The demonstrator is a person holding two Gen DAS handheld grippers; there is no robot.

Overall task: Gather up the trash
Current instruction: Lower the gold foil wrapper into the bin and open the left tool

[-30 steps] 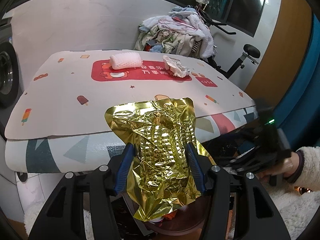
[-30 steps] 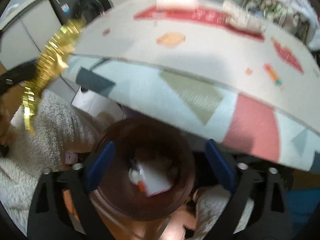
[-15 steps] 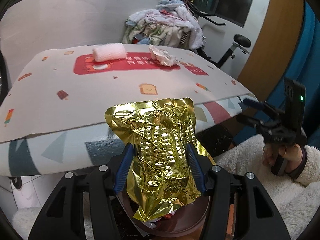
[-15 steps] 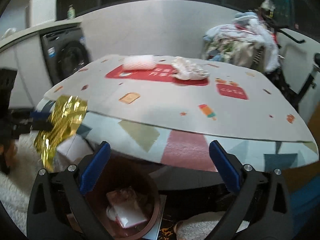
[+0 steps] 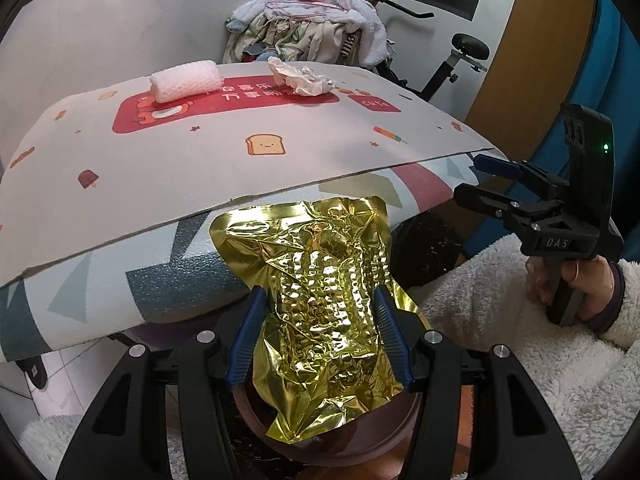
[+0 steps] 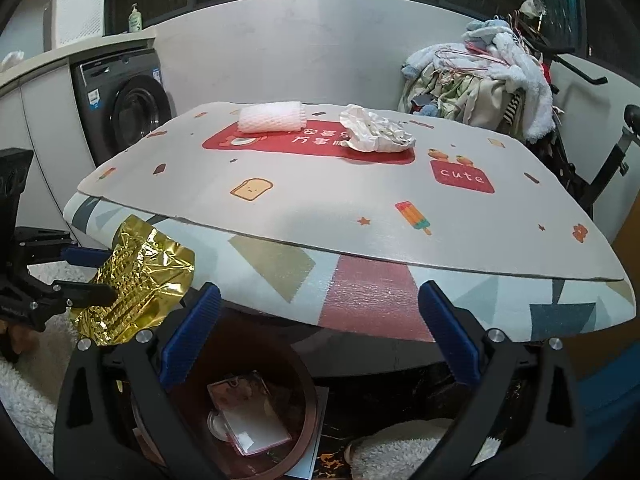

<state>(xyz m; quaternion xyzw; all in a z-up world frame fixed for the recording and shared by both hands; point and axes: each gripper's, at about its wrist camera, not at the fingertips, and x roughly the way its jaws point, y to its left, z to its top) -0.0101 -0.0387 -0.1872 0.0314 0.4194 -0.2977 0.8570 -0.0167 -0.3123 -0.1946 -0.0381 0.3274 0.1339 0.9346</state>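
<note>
Gripping the gold foil wrapper between closed fingers, left gripper hangs directly above the brown bin, wrapper's long axis running along the fingers. Right gripper: jaws wide, empty. Outward on the table: crumpled white wrapper and white foam roll, likely nearer the right gripper.

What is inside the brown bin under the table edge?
The bin holds a pink-edged packet with a white face, and a clear round piece. The right hand-held gripper finger covers its left side.
</note>
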